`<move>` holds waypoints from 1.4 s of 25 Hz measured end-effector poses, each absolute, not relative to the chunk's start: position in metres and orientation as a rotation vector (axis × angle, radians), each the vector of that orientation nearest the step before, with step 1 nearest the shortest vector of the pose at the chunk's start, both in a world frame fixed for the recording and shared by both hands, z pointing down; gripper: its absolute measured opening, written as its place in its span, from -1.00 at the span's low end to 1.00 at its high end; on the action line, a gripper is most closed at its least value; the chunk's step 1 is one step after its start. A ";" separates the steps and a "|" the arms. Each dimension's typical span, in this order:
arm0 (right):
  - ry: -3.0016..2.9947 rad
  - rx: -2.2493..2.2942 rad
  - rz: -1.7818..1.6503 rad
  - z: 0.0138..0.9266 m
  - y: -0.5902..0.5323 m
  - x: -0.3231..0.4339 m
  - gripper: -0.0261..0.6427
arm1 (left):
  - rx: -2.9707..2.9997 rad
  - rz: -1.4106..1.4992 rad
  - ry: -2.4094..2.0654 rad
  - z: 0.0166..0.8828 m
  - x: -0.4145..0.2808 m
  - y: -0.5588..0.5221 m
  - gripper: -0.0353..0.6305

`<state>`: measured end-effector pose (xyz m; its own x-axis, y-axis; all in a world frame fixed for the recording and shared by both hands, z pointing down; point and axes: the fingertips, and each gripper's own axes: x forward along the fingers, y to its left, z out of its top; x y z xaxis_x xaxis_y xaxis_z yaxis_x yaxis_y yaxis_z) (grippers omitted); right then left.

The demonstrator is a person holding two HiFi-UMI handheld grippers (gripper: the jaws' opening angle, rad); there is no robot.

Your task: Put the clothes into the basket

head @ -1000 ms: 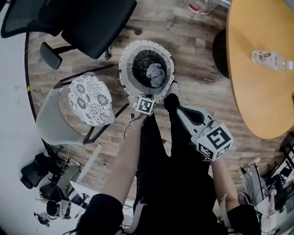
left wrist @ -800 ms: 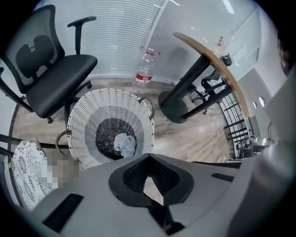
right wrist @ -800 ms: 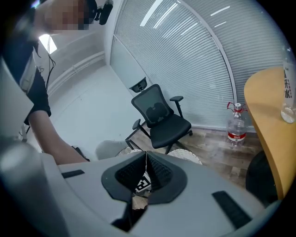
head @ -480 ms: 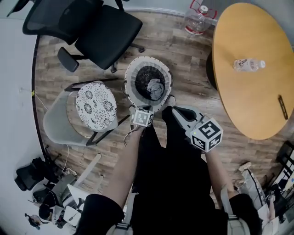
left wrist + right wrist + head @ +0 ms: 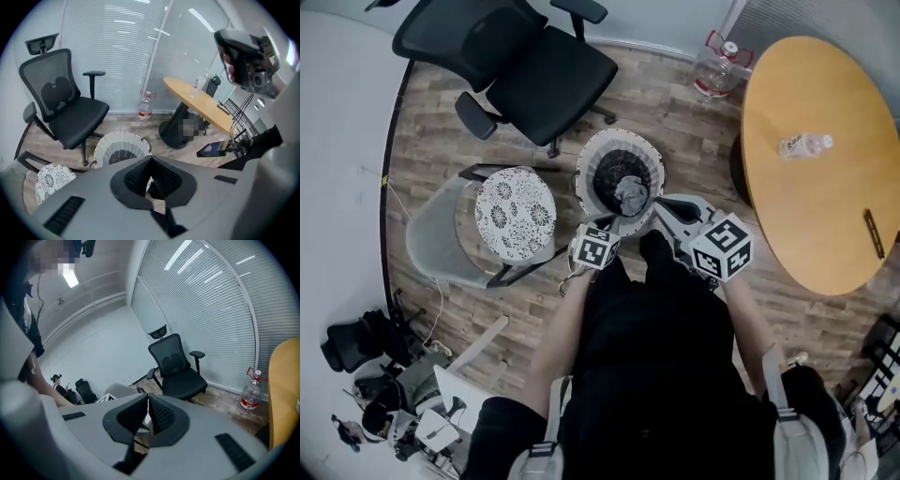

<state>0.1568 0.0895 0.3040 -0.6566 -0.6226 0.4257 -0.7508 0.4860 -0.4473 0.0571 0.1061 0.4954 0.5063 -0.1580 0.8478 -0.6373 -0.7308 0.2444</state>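
**Both tongs closed and empty near the basket**

The left tongs (image 5: 151,160) are seen pressed together, with nothing gripped between the pads. The right tongs (image 5: 147,397) are likewise drawn narrow, the tips meeting, and nothing is held in them. In the head view the left tongs (image 5: 604,225) and the right tongs (image 5: 662,202) are held side by side in front of the person, both pointing towards the basket (image 5: 585,174), at its near rim as seen from above.

The basket is set on the wooden floor (image 5: 675,122). The clothes (image 5: 629,193) are found inside it: a grey piece lying on darker cloth. From the left gripper view the basket (image 5: 108,146) is seen lower down and ahead, apart from the tongs.

A seat with a patterned cushion (image 5: 516,210) is placed just beside the basket, on the person's left. A black office chair (image 5: 546,71) is seen beyond both. To the right a round wooden surface (image 5: 825,216) is seen, with a bottle (image 5: 804,144) lying on it. A water jug (image 5: 718,67) is stood on the floor near that surface.
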 end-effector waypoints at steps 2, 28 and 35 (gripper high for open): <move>-2.535 1.148 0.900 0.299 0.087 0.154 -0.87 | 2.238 1.103 -0.671 0.471 0.061 0.106 -0.86; -2.713 0.907 0.775 0.229 0.088 0.133 -0.87 | 2.545 0.333 -0.798 0.234 0.069 0.091 -0.86; -2.728 0.942 0.761 0.223 0.088 0.142 -0.87 | 2.549 0.339 -0.773 0.234 0.077 0.091 -0.86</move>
<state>0.1421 0.0878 0.2226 -0.7895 -0.5338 0.3029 -0.6135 0.6725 -0.4141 0.0770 0.0913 0.2336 0.8127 -0.4628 0.3540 -0.5739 -0.7405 0.3496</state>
